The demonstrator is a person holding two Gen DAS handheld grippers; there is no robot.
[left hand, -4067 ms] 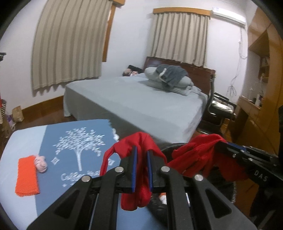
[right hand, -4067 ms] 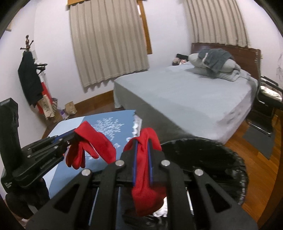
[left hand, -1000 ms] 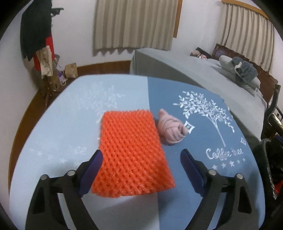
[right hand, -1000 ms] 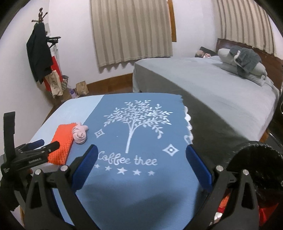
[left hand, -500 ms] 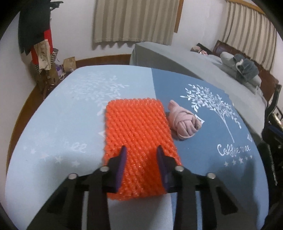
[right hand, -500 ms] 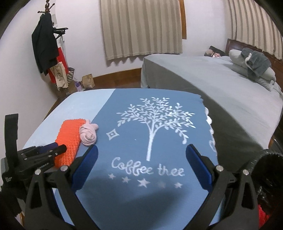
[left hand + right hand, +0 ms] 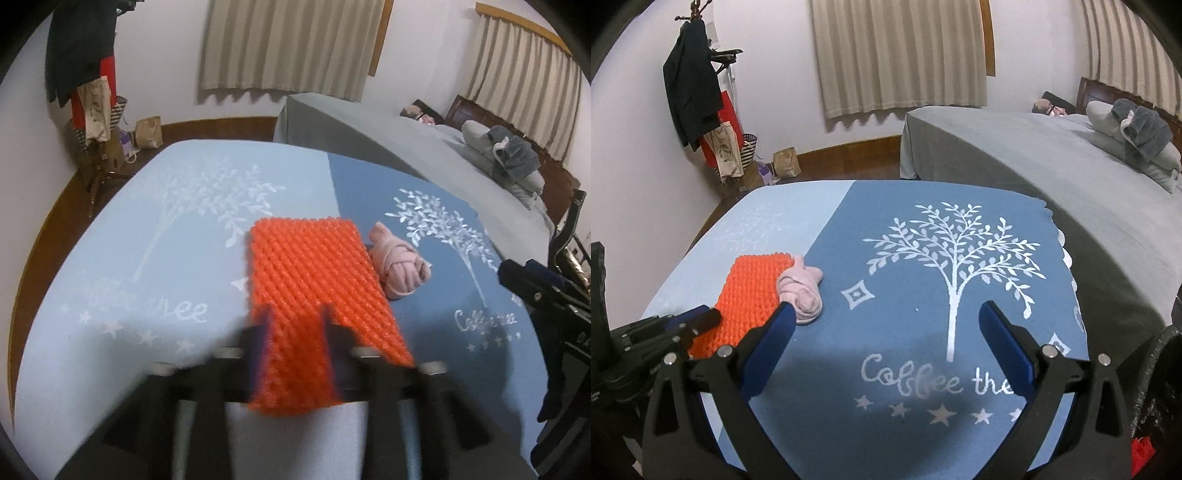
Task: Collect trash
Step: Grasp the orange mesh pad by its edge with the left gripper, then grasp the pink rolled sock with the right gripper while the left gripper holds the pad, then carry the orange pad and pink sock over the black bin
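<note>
Orange foam netting [image 7: 314, 280] lies between the blurred fingers of the left tongs [image 7: 295, 325], whose jaws are opening around its near end. Just beside it, touching its edge, sits a pink knotted wad [image 7: 801, 290]. Both rest on the blue-clothed desk [image 7: 916, 288]. The right tongs [image 7: 886, 317] hang spread wide and empty above the cloth.

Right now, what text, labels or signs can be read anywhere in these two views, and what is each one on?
"Coffee the": white script under the white tree on the dark blue half of the tablecloth, right wrist view; the end is hidden behind the right hand-held gripper.
"...ee": tail of the same script on the light blue half, left wrist view; the rest is blurred.
Lettering on the left hand-held gripper body: too small to read.
Print on the hanging tote bag: unreadable.
</note>
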